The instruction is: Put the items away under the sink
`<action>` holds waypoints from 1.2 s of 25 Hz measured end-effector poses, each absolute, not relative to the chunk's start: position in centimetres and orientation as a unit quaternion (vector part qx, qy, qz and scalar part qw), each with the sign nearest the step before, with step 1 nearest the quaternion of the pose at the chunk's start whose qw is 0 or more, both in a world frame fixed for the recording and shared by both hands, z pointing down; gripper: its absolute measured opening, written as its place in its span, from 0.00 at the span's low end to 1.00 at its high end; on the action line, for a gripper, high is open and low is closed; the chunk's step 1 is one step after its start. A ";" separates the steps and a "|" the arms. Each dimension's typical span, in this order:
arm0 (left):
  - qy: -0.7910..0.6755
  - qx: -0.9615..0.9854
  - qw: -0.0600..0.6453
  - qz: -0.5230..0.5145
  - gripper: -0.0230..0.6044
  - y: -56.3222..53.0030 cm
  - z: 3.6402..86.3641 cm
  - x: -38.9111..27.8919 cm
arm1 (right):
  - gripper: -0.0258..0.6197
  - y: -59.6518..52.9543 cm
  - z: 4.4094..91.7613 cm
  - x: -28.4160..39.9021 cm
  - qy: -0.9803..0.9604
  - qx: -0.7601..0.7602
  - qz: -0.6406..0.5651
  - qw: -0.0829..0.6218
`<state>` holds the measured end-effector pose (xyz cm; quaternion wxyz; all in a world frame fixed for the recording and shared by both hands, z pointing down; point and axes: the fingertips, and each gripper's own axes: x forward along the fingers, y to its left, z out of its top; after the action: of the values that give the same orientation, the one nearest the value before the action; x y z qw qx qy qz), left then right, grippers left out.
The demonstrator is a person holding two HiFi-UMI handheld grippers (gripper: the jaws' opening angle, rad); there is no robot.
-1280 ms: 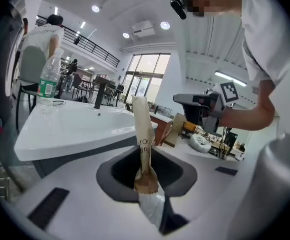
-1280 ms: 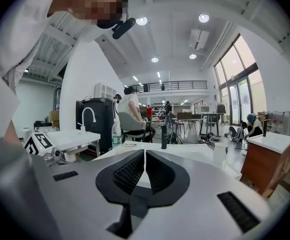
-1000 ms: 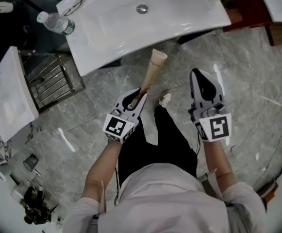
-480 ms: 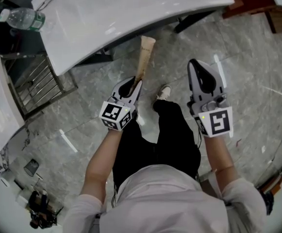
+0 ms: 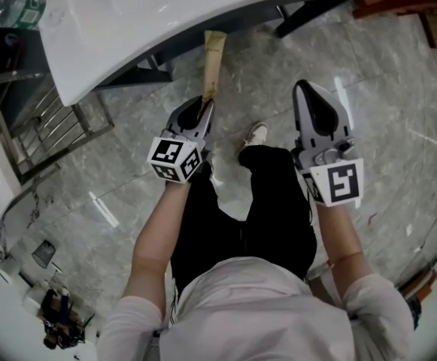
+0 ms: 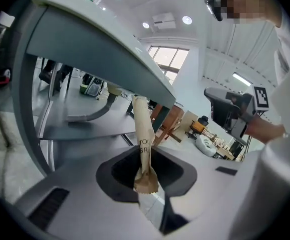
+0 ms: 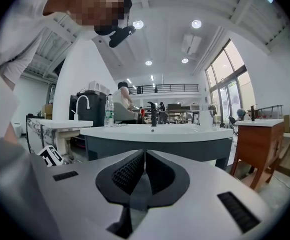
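My left gripper (image 5: 205, 105) is shut on the lower end of a long brown paper packet (image 5: 212, 62), which points up toward the front edge of the white sink (image 5: 158, 28). In the left gripper view the paper packet (image 6: 143, 149) stands between the jaws, its far end just under the sink's grey underside (image 6: 100, 59), with a dark lower shelf (image 6: 85, 126) beyond. My right gripper (image 5: 317, 100) is shut and holds nothing, over the marble floor to the right. In the right gripper view the sink (image 7: 154, 133) stands ahead at jaw height.
A metal rack (image 5: 53, 126) stands left of the sink, and a water bottle (image 5: 11, 10) lies at the top left. The person's legs and a white shoe (image 5: 254, 135) are between the grippers. A wooden cabinet (image 7: 257, 144) stands to the right of the sink.
The view has moved toward the sink, which now shows less at the top. My left gripper has carried the paper packet forward until its far end reaches the sink's front edge.
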<state>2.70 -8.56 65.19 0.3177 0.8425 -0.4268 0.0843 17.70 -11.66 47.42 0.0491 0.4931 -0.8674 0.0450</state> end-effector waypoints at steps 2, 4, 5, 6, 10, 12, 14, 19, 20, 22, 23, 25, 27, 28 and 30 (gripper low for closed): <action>-0.435 0.838 0.319 0.082 0.14 -9.0 66.2 2.3 | 0.10 -11.8 48.4 17.2 -0.869 0.490 0.046 0.046; -0.440 0.835 0.320 0.083 0.14 -9.5 67.2 1.9 | 0.10 -12.0 49.5 17.0 -0.868 0.491 0.051 0.048; -0.443 0.833 0.322 0.082 0.14 -9.7 67.7 1.8 | 0.10 -12.1 50.1 17.0 -0.867 0.492 0.053 0.050; -0.446 0.831 0.324 0.080 0.14 -10.0 68.2 1.6 | 0.10 -12.2 50.6 17.0 -0.868 0.492 0.054 0.052; -0.465 0.821 0.324 0.072 0.14 -11.4 70.3 0.7 | 0.10 -12.9 51.8 15.8 -0.874 0.481 0.044 0.045; -0.471 0.817 0.326 0.067 0.14 -12.1 71.2 0.4 | 0.10 -13.2 52.2 15.0 -0.877 0.477 0.035 0.041; -0.472 0.817 0.326 0.066 0.14 -12.7 72.1 0.4 | 0.10 -13.4 53.2 14.5 -0.875 0.480 0.027 0.053; -0.472 0.817 0.326 0.061 0.14 -14.7 73.8 0.6 | 0.10 -13.6 55.3 13.0 -0.879 0.473 0.017 0.057; -0.473 0.816 0.328 0.060 0.14 -15.2 74.2 0.5 | 0.10 -13.8 55.6 12.8 -0.879 0.473 0.014 0.054; -0.475 0.813 0.331 0.065 0.14 -15.9 74.8 0.0 | 0.10 -14.2 56.3 12.8 -0.877 0.479 0.012 0.042; -0.475 0.812 0.332 0.070 0.14 -16.2 75.0 -0.1 | 0.10 -14.4 56.6 13.1 -0.875 0.483 0.014 0.036; -0.479 0.808 0.334 0.077 0.14 -16.6 75.7 -0.3 | 0.10 -14.9 57.0 13.8 -0.870 0.492 0.018 0.027; -0.488 0.799 0.342 0.078 0.14 -17.1 76.5 -0.9 | 0.10 -15.1 57.1 14.3 -0.868 0.496 0.017 0.023; -0.494 0.795 0.344 0.080 0.14 -17.3 77.0 -1.5 | 0.10 -15.1 57.1 14.4 -0.868 0.496 0.014 0.021; -0.505 0.788 0.339 0.097 0.14 -17.6 78.1 -2.7 | 0.10 -15.1 57.1 14.5 -0.867 0.498 0.010 0.016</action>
<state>-2.67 -17.64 78.08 0.3387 0.7878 -0.5053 0.0966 14.53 -15.07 57.11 0.0158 0.4985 -0.8667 0.0101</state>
